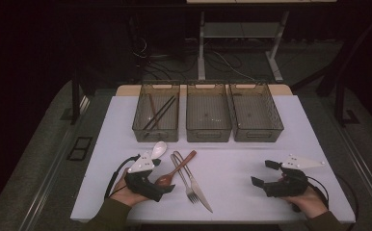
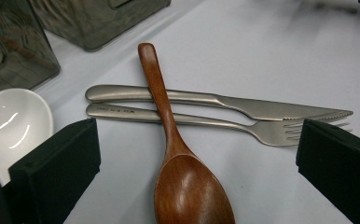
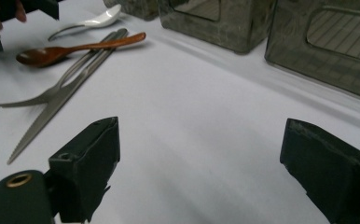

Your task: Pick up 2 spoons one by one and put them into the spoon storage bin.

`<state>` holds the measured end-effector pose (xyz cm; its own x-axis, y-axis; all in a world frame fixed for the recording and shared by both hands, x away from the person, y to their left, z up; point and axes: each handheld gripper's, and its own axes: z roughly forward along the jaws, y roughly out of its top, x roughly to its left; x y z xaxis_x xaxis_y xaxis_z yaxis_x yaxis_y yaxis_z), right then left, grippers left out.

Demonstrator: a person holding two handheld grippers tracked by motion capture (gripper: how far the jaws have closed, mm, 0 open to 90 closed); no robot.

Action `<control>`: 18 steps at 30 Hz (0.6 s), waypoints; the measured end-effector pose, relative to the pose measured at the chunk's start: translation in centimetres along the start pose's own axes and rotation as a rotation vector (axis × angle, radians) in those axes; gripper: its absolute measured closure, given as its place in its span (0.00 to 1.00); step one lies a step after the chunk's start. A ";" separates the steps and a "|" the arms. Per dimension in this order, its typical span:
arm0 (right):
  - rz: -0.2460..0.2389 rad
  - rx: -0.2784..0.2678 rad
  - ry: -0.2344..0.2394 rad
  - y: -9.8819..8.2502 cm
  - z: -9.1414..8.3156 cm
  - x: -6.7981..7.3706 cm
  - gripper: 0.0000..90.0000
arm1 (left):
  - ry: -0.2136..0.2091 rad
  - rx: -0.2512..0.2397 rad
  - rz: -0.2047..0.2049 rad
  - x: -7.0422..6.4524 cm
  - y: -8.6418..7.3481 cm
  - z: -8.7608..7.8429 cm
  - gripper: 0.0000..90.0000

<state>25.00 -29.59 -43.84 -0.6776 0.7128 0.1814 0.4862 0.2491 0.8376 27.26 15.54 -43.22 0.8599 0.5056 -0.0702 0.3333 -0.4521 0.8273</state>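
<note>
White rectangular tabletop [image 1: 251, 159] carries everything. Three smoked translucent plastic bins [image 1: 207, 118] sit in a row along its far edge; the left bin [image 1: 156, 118] holds dark chopsticks [image 1: 159, 113] lying diagonally, and nothing can be made out in the other two. Left gripper [image 1: 167, 188], black with a grey three-cornered plate, is low at the near left of the table, jaws spread wide and clamping nothing; the brown wooden spoon [image 2: 178, 158] lies between them on the table, bowl toward the gripper, handle pointing away. Spoon handle crosses over the steel table knife [image 2: 225, 103] and the steel fork [image 2: 192, 122], which lie side by side, touching or nearly so. White ceramic soup spoon [image 2: 15, 123] sits just beside the left jaw, by the left bin's front. Right gripper [image 1: 265, 174] is at the near right, well apart from the cutlery, jaws wide apart over bare tabletop, holding nothing; it points toward the cutlery cluster.
</note>
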 end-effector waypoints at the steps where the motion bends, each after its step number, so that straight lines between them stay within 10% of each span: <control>1: -0.002 0.005 0.000 -0.1 -0.1 0.0 0.14 | 0.006 -0.007 -0.005 0.1 0.1 0.0 0.00; 18: -0.012 -0.011 -0.006 0.1 -0.3 0.1 0.14 | 0.100 0.018 0.019 5.4 2.6 0.7 0.08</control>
<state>24.83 -29.71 -43.57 -0.6801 0.7136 0.1680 0.4720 0.2508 0.8452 33.02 16.53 -41.83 0.8235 0.5674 0.0017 0.3251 -0.4744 0.8181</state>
